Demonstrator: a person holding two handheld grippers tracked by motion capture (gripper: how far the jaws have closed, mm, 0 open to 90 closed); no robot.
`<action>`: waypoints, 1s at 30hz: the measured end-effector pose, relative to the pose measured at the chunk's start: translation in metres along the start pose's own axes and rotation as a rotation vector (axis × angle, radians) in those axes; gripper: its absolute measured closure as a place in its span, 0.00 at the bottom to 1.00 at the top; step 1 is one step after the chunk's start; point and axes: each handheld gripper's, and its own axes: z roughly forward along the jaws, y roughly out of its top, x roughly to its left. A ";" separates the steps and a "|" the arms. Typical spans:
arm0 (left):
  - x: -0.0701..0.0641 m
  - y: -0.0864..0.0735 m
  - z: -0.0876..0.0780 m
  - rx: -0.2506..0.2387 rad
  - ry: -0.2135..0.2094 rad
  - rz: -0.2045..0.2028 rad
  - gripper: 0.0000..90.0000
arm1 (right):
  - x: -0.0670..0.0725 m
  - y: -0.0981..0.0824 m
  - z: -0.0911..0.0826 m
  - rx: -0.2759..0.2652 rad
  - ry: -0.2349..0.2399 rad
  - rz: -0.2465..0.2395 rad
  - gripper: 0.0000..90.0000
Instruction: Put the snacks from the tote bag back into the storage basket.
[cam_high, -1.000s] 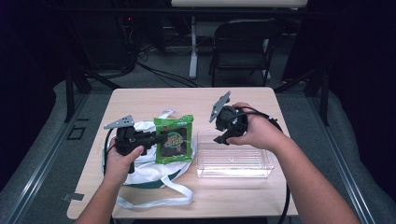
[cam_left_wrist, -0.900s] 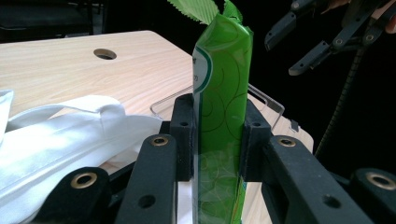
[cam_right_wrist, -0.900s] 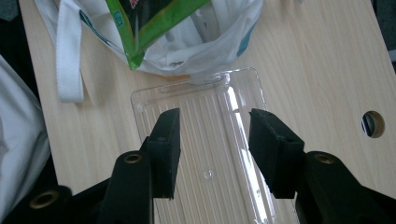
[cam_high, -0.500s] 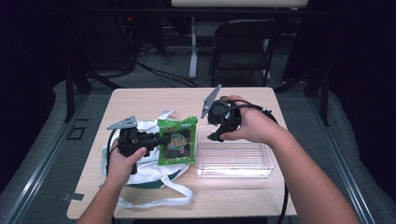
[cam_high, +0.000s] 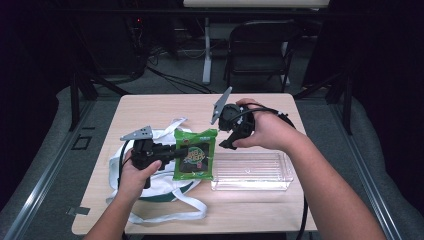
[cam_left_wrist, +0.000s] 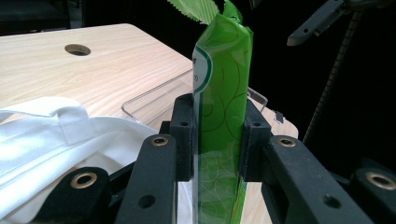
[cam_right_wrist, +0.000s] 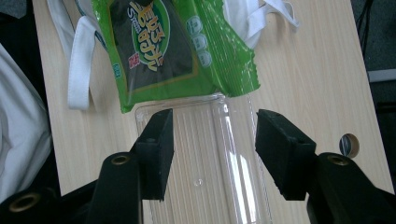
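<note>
A green snack packet (cam_high: 195, 155) with a dark label stands on edge over the table, just left of a clear plastic tray (cam_high: 270, 184). My left gripper (cam_high: 179, 152) is shut on the packet's side; in the left gripper view both pads press on the packet (cam_left_wrist: 219, 116). My right gripper (cam_high: 226, 142) hovers above the tray's far left corner, open. Its jaws have just been opening and nothing is between them. In the right gripper view, that gripper (cam_right_wrist: 212, 126) looks down on the tray (cam_right_wrist: 205, 177) and the packet (cam_right_wrist: 159, 46).
A white cloth bag (cam_high: 150, 187) with long straps lies under my left hand, near the table's front left edge. A round hole (cam_right_wrist: 349, 144) pierces the wooden tabletop (cam_high: 165, 107). A folding chair (cam_high: 260, 55) stands beyond the table's far edge.
My right gripper has risen a little and drifted left, and its jaws have spread wider. The left gripper and the packet have stayed in place.
</note>
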 end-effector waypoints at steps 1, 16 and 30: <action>-0.001 0.000 0.001 -0.001 0.000 0.001 0.81 | 0.000 0.001 -0.001 0.011 -0.002 -0.010 0.52; -0.010 0.000 0.010 0.017 -0.035 0.024 0.81 | 0.010 0.022 0.000 0.005 0.015 -0.069 0.48; -0.017 0.000 0.016 0.025 -0.050 0.052 0.81 | 0.015 0.033 0.016 0.057 0.056 -0.104 0.50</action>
